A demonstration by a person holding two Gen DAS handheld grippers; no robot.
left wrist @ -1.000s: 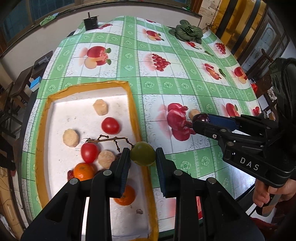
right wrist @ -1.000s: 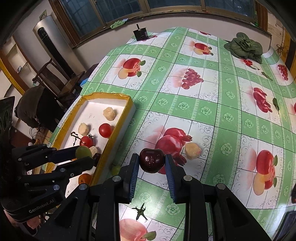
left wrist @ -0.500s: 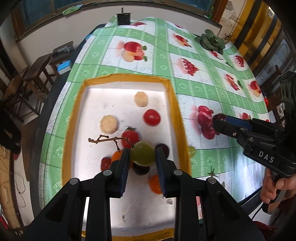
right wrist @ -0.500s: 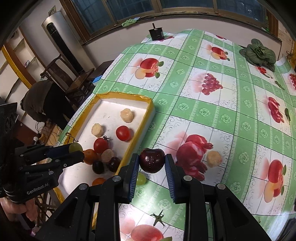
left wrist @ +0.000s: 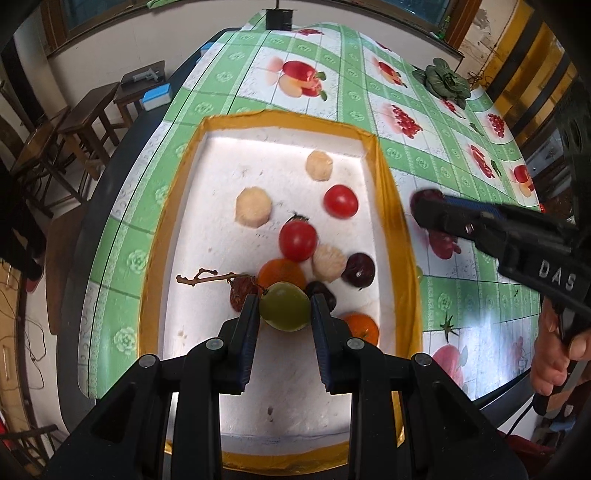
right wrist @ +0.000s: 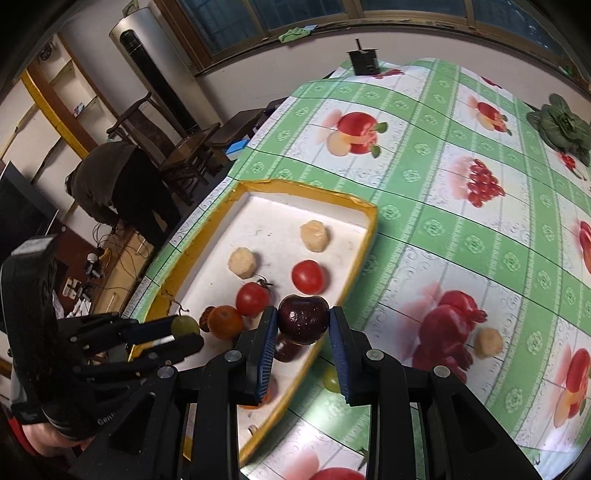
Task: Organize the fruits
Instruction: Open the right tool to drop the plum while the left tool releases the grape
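My left gripper (left wrist: 284, 317) is shut on a green grape (left wrist: 284, 305) and hangs over the near half of the white tray with a yellow rim (left wrist: 384, 206). My right gripper (right wrist: 303, 332) is shut on a dark red plum (right wrist: 303, 317) above the tray's right rim (right wrist: 360, 254). In the tray lie two red tomatoes (left wrist: 340, 201), two oranges (left wrist: 282, 271), dark plums (left wrist: 357, 269), pale peeled pieces (left wrist: 253, 206) and a bare stem (left wrist: 199, 277). A second green grape (right wrist: 330, 378) and a pale piece (right wrist: 488, 342) rest on the cloth outside the tray.
The table wears a green checked cloth printed with fruit (right wrist: 461, 184). A leafy green vegetable (left wrist: 445, 79) and a small black box (left wrist: 279, 16) sit at the far end. Wooden chairs and stools (left wrist: 85, 122) stand off the table's left side.
Both grippers have travelled left with their fruit. The left one went from the tray's right rim to over its middle; the right one went from the open cloth to the tray's right rim.
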